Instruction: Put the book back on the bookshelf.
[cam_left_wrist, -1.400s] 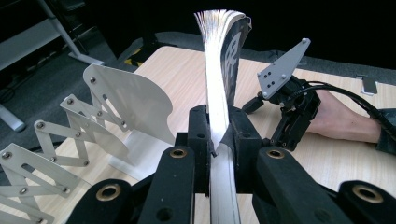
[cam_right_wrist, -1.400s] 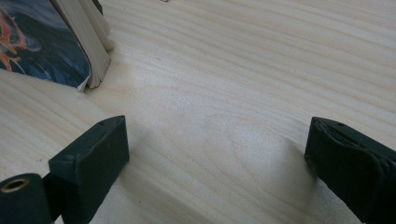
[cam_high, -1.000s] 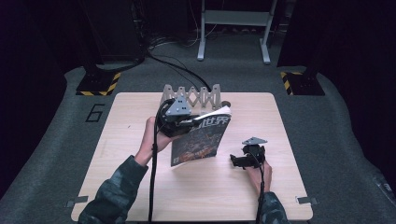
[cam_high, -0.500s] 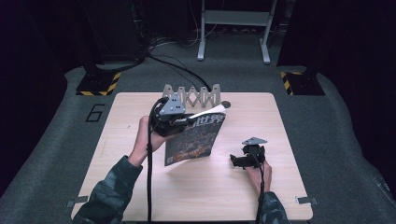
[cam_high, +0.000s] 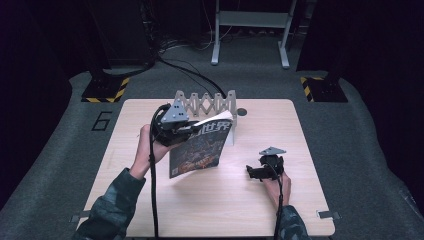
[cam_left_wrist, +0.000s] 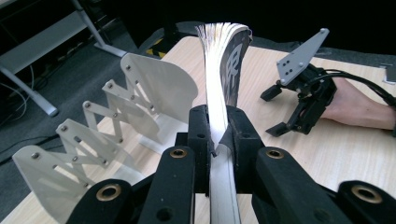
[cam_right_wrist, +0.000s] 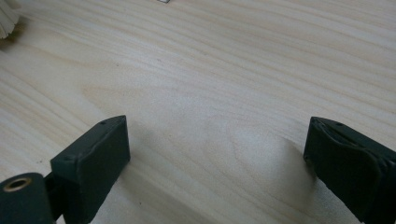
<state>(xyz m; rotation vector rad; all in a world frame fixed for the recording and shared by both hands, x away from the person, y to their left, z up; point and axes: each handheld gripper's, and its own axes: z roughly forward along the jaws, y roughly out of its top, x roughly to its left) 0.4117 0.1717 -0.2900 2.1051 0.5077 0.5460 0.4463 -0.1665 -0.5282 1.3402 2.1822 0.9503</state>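
Your left gripper (cam_left_wrist: 218, 140) has its fingers clamped on one magazine (cam_high: 199, 149), held up on edge above the table (cam_high: 300, 125), just in front of the one folding rack (cam_high: 205, 103). From the left gripper view the cover is hard to make out; you see mostly fanned page edges. The rack's left end is cut off there. Your right gripper (cam_right_wrist: 215, 158) rests on the table well apart from the magazine, fingers wide apart and holding nothing.
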